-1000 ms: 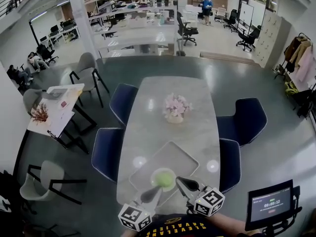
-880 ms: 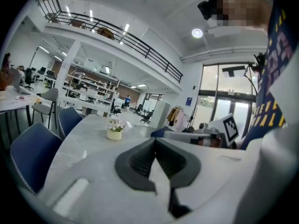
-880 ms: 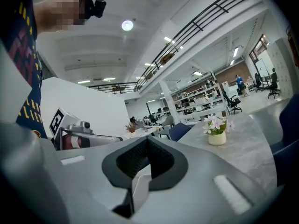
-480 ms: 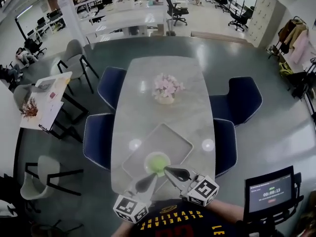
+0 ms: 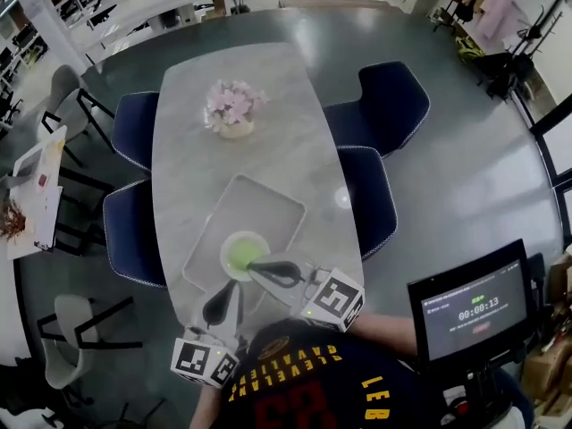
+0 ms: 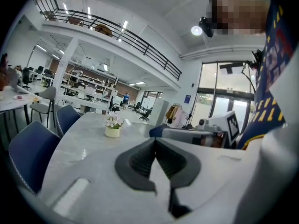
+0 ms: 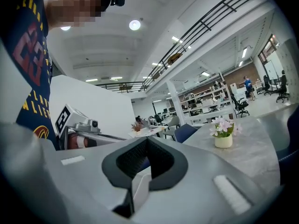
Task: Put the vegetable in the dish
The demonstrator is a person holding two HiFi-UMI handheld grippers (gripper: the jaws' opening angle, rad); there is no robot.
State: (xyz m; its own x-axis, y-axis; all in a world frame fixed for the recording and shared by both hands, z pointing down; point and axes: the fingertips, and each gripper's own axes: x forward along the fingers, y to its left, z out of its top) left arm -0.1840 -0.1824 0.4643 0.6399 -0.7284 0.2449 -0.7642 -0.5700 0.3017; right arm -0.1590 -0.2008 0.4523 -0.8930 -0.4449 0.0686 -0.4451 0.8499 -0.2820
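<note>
Grey table (image 5: 268, 141); left gripper (image 5: 225, 298) and right gripper (image 5: 268, 272) clenched empty at dish's (image 5: 234, 242) 5–6 o'clock; vegetable (image 5: 239, 259) seems already in; next, back off.

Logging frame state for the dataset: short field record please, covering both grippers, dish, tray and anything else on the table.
left gripper: jaws together, empty, by the tray's near edge
right gripper: jaws together, empty, tip at the dish's near side
dish: white, round, on the tray, something green inside, too small to identify
tray: grey, rectangular, on the table
flower pot: farther along the table, off the tray
</note>
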